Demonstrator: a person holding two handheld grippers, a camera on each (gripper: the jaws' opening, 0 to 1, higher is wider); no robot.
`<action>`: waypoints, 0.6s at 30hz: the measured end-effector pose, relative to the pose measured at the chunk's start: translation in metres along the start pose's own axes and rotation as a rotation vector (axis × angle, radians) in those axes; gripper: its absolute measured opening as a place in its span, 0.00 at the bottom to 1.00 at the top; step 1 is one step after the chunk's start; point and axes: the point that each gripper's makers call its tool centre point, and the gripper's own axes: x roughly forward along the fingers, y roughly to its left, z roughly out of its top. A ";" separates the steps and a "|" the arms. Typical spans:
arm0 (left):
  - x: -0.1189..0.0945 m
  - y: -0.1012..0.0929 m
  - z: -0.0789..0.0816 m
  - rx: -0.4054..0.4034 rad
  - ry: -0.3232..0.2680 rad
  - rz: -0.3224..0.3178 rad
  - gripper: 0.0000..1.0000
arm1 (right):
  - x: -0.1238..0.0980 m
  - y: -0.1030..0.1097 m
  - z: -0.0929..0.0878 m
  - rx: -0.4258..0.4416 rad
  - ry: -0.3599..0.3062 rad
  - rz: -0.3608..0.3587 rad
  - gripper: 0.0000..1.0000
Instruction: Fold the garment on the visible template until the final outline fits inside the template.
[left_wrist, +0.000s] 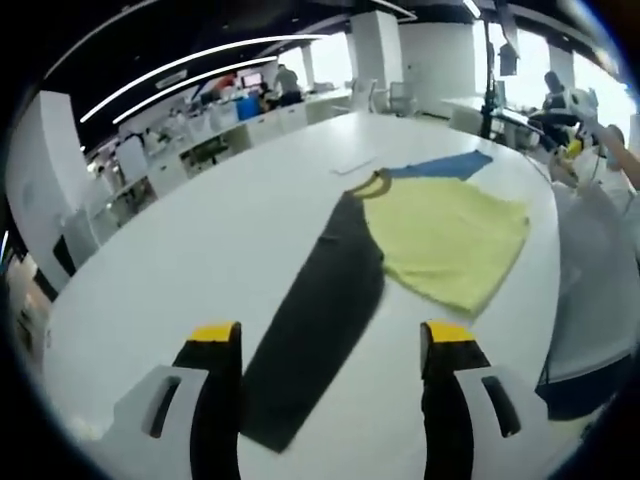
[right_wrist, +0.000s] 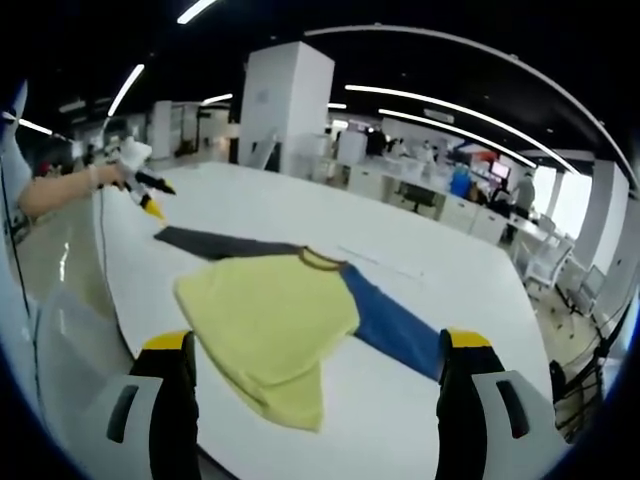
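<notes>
The left gripper (left_wrist: 330, 345) has two black jaws with yellow tips. They stand wide apart and hold nothing. They hang over the near part of a big white table (left_wrist: 180, 270).

The right gripper (right_wrist: 318, 350) also has two black jaws with yellow tips. They are wide apart too, and there is nothing between them.

There is one garment (left_wrist: 440, 240) on the table. It is a shirt with three colours. The middle part is yellow and lies a bit crumpled. One long sleeve (left_wrist: 315, 320) is dark grey and stretches flat toward the left gripper. The other sleeve (left_wrist: 445, 166) is blue and points away, toward the far side. A thin dark ring marks the neck hole, where the yellow part meets the sleeves.

In the right gripper view the same garment (right_wrist: 265, 320) lies between the two jaws. Its blue sleeve (right_wrist: 395, 330) runs toward the right jaw. The grey sleeve (right_wrist: 215, 243) runs away to the left.

In that view a bare arm reaches in from the left edge. Its hand (right_wrist: 108, 176) holds the other gripper above the table, beyond the end of the grey sleeve. A thin pale line (right_wrist: 380, 263) lies on the table beyond the collar.

Far behind, there are desks, chairs, white pillars and a few people.
</notes>
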 end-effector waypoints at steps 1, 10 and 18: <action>-0.001 -0.001 0.002 0.004 -0.005 -0.001 0.70 | 0.000 0.000 0.001 0.001 -0.004 -0.002 1.00; -0.008 -0.020 0.015 0.035 -0.025 -0.039 0.73 | -0.001 0.002 0.008 -0.008 -0.024 -0.001 1.00; -0.017 -0.038 0.026 0.037 -0.059 -0.060 0.76 | -0.004 0.002 0.009 -0.010 -0.028 -0.002 1.00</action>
